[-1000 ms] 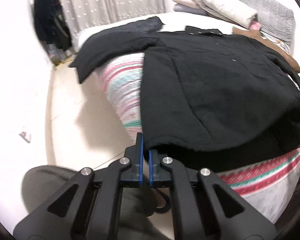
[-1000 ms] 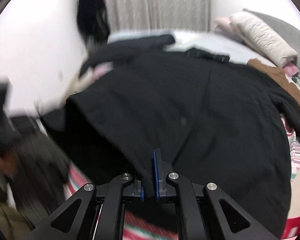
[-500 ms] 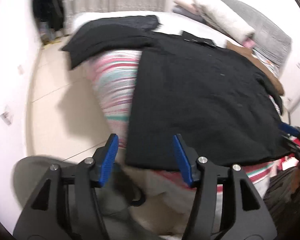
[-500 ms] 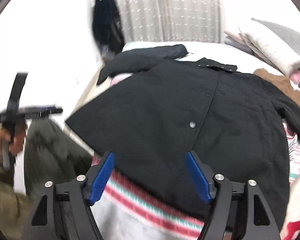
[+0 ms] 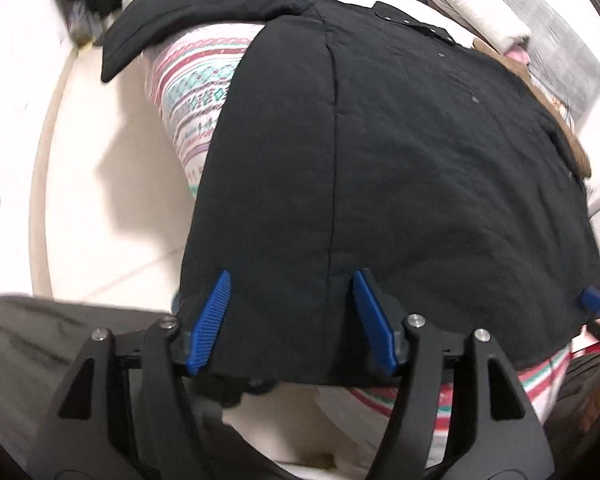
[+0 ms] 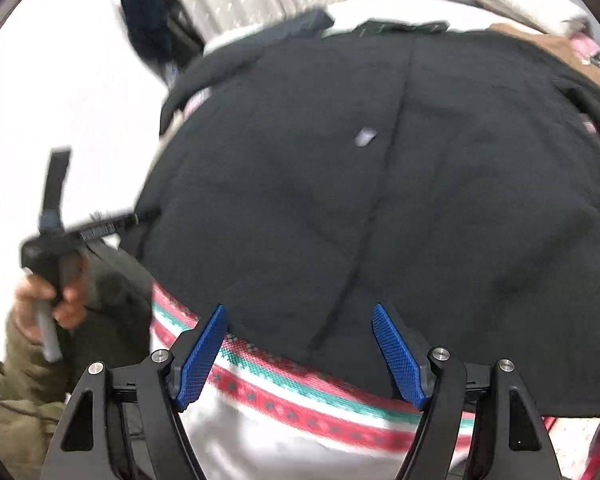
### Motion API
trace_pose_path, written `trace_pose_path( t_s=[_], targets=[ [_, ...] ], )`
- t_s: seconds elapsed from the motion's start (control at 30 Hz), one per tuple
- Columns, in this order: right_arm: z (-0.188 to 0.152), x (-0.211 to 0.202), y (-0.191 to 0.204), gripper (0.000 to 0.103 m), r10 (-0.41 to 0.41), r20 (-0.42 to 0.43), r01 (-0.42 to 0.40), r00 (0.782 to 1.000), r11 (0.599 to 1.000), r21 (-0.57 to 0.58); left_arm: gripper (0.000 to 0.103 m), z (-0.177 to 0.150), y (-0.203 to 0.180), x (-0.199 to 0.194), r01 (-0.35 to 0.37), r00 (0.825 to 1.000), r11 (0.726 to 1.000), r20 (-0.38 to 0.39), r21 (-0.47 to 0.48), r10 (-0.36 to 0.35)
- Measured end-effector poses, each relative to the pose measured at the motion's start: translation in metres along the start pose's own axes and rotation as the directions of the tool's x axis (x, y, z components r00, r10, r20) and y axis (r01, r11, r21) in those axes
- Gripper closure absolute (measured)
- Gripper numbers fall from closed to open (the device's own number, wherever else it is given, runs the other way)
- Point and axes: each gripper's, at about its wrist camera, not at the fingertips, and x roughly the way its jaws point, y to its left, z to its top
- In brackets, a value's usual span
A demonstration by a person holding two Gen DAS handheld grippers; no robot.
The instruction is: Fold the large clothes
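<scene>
A large black quilted coat (image 5: 400, 152) lies spread flat on the bed, collar at the far end, one sleeve (image 5: 204, 12) stretched out to the far left. Its hem hangs over the near bed edge. My left gripper (image 5: 290, 320) is open, its blue pads on either side of the hem's left part, holding nothing. In the right wrist view the coat (image 6: 380, 184) fills the frame; my right gripper (image 6: 300, 356) is open just short of the hem, over the striped bedcover. The left gripper (image 6: 56, 240) shows there at the left, in a hand.
The bed has a striped pink, teal and white cover (image 5: 196, 92). Folded bedding and pillows (image 5: 480, 12) lie at the far right, with a brown garment (image 5: 556, 112) beside the coat. Pale tiled floor (image 5: 112, 184) lies left of the bed. Dark clothes (image 6: 152, 24) hang by the curtain.
One second ago both grippers were shut on the coat's hem. They have opened and let it go; the coat now lies flat. Both grippers have moved in close over the hem.
</scene>
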Motion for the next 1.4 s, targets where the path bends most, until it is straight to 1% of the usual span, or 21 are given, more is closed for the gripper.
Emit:
trace_pose_path(
  t_s=[0.07,0.13,0.2,0.27,0.3,0.37,0.4,0.5,0.53,0.63,0.67,0.73,0.8,0.87,0.93,1.07,1.1,1.17,1.3,1.33,1.4],
  targets=[
    [0.008,-0.03,-0.022,0.021,-0.078,0.099,0.074,0.992,0.996,0.045,0.038,0.004,-0.01,-0.014,0.035,0.998,0.999,0.042,0.01,-0.036],
    [0.012,-0.04,-0.054,0.015,-0.164,0.121,0.148,0.979,0.981,0.129,0.036,0.005,-0.027,-0.031,0.024,0.993,0.998,0.11,0.066,-0.031],
    [0.008,-0.03,-0.095,0.015,-0.206,0.026,0.193,0.978,0.949,0.249,0.028,0.008,-0.046,-0.028,-0.034,0.991,0.988,0.136,0.152,0.013],
    [-0.007,-0.013,-0.134,0.015,-0.23,-0.112,0.255,0.967,0.894,0.369,0.028,0.008,-0.051,-0.016,-0.055,0.996,0.983,0.084,0.175,0.041],
    [-0.014,-0.014,-0.144,0.015,-0.213,-0.116,0.242,0.97,0.885,0.398,0.028,0.009,-0.048,-0.013,-0.035,0.998,0.987,0.058,0.157,0.026],
    [-0.026,-0.032,-0.158,0.015,-0.144,-0.054,0.152,0.988,0.873,0.464,0.028,0.016,-0.04,-0.013,-0.005,0.999,0.994,0.052,0.114,-0.001],
    [-0.027,-0.04,-0.16,0.015,-0.16,-0.035,0.157,0.987,0.871,0.466,0.028,0.024,-0.038,-0.017,0.007,0.998,0.995,0.062,0.095,-0.013],
    [-0.016,-0.075,-0.166,0.015,-0.275,0.047,0.224,0.96,0.861,0.456,0.028,0.049,-0.051,-0.025,0.052,0.992,0.994,0.109,0.099,-0.063],
    [-0.01,-0.086,-0.171,0.015,-0.275,0.081,0.206,0.958,0.858,0.47,0.027,0.06,-0.06,-0.024,0.077,0.99,0.991,0.107,0.111,-0.089],
    [0.006,-0.126,-0.209,0.015,-0.196,0.268,0.01,0.943,0.823,0.569,0.027,0.089,-0.076,-0.013,0.11,0.992,0.988,0.054,0.111,-0.116],
    [0.011,-0.137,-0.23,0.015,-0.178,0.322,-0.067,0.93,0.779,0.624,0.027,0.106,-0.079,-0.009,0.126,0.991,0.988,0.036,0.09,-0.13],
    [0.026,-0.147,-0.28,0.015,-0.175,0.389,-0.2,0.904,0.63,0.75,0.027,0.13,-0.078,-0.007,0.137,0.99,0.99,0.023,0.045,-0.138],
    [0.026,-0.148,-0.315,0.015,-0.14,0.433,-0.307,0.891,0.516,0.799,0.027,0.153,-0.075,-0.007,0.142,0.989,0.99,0.036,0.009,-0.142],
    [0.03,-0.139,-0.345,0.015,-0.094,0.488,-0.408,0.868,0.423,0.809,0.027,0.175,-0.073,-0.001,0.132,0.991,0.991,0.035,-0.002,-0.131],
    [0.039,-0.13,-0.37,0.015,-0.099,0.517,-0.452,0.85,0.366,0.813,0.027,0.192,-0.069,0.013,0.098,0.994,0.995,0.047,-0.024,-0.097],
    [0.037,-0.11,-0.433,0.015,-0.179,0.515,-0.466,0.838,0.254,0.847,0.027,0.194,-0.051,0.045,0.069,0.995,0.992,0.082,-0.102,-0.061],
    [0.035,-0.103,-0.442,0.015,-0.199,0.513,-0.468,0.835,0.233,0.852,0.027,0.194,-0.049,0.055,0.061,0.997,0.99,0.048,-0.126,-0.055],
    [0.031,-0.089,-0.468,0.015,-0.255,0.503,-0.465,0.826,0.197,0.863,0.027,0.199,-0.054,0.066,0.102,0.995,0.987,-0.001,-0.124,-0.102],
    [0.037,-0.067,-0.497,0.017,-0.307,0.501,-0.478,0.809,0.15,0.865,0.026,0.201,-0.068,0.063,0.093,0.995,0.994,0.051,-0.063,-0.089],
    [0.04,-0.064,-0.501,0.018,-0.313,0.514,-0.495,0.799,0.144,0.857,0.026,0.202,-0.069,0.064,0.092,0.995,0.994,0.049,-0.053,-0.089],
    [0.052,-0.064,-0.507,0.02,-0.336,0.531,-0.503,0.778,0.174,0.846,0.026,0.206,-0.068,0.07,0.073,0.997,0.996,0.032,-0.056,-0.071]
  ],
)
